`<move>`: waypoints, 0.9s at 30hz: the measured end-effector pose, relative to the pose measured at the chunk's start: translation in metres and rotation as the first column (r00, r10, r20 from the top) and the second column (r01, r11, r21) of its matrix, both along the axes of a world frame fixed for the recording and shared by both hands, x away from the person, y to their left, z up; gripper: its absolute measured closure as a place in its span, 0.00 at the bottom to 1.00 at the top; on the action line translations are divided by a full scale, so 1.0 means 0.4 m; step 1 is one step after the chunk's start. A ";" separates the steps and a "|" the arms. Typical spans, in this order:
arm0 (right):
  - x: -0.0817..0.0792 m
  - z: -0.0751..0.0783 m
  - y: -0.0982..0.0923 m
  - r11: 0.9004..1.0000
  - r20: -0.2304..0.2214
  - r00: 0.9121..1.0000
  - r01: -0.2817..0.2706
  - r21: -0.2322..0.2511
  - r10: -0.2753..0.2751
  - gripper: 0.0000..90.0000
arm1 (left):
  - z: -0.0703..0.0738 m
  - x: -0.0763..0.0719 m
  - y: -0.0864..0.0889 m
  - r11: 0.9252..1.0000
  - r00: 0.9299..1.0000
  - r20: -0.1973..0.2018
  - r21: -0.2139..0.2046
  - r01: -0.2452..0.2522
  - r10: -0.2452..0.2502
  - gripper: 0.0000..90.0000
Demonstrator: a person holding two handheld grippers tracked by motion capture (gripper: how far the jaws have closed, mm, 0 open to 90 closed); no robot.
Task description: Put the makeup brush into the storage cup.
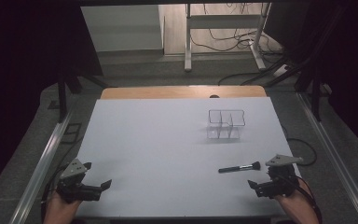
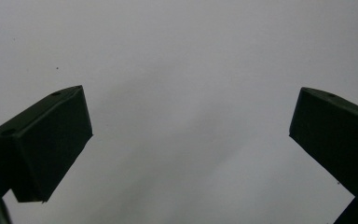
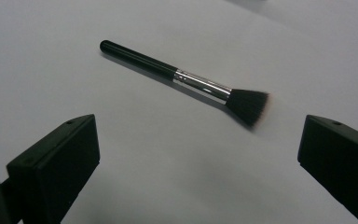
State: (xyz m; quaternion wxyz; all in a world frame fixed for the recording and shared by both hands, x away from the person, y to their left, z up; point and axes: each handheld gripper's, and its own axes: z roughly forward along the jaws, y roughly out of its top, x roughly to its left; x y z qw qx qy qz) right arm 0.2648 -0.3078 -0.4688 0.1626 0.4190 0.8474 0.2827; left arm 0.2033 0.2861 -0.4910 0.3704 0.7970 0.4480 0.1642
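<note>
While our right gripper (image 1: 260, 185) hovers with jaws apart just short of the makeup brush (image 3: 186, 80) lying on the table (image 1: 158, 154), we judge the reach is under way; next we close on its handle.

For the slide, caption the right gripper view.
Open right gripper hovers just short of a black makeup brush lying on the white table.

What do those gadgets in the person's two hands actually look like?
Each hand holds a black gripper with two blocky, wedge-shaped jaws that have small holes near the tips. The left gripper and right gripper each carry a grey three-cornered plate on top, and dark cables trail back from them. No sleeves are visible.
</note>
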 end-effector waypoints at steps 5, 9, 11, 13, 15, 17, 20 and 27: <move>0.007 0.003 0.004 1.000 -0.009 1.000 -0.006 -0.004 0.006 0.00 | 0.000 0.000 -0.001 1.000 1.000 0.001 0.002 0.000 0.000 0.00; 0.012 0.004 0.006 1.000 -0.021 1.000 -0.012 -0.008 0.012 0.00 | 0.001 0.001 -0.001 1.000 1.000 0.001 0.003 0.000 0.000 0.00; 0.015 0.005 0.008 1.000 -0.026 1.000 -0.009 -0.016 0.009 0.00 | 0.000 0.001 -0.002 1.000 1.000 -0.001 0.002 0.001 -0.001 0.00; 0.019 0.006 0.009 1.000 -0.028 1.000 -0.012 -0.023 0.011 0.00 | 0.000 0.001 -0.003 1.000 1.000 -0.001 0.005 0.002 -0.002 0.00; 0.024 0.006 0.009 0.999 -0.037 0.999 -0.015 -0.031 0.014 0.00 | 0.000 0.002 -0.003 1.000 1.000 -0.001 0.005 0.001 -0.001 0.00; 0.028 0.005 0.010 0.999 -0.047 0.999 -0.016 -0.040 0.014 0.00 | 0.000 0.002 -0.003 1.000 1.000 -0.002 0.005 0.001 -0.001 0.00; 0.035 0.005 0.012 0.998 -0.060 0.998 -0.016 -0.057 0.013 0.00 | 0.000 0.002 -0.004 1.000 1.000 -0.002 0.006 0.001 -0.001 0.00; 0.055 0.014 0.014 0.998 -0.068 0.998 -0.005 -0.065 0.000 0.00 | 0.000 0.003 -0.004 1.000 1.000 -0.004 0.009 0.001 -0.001 0.00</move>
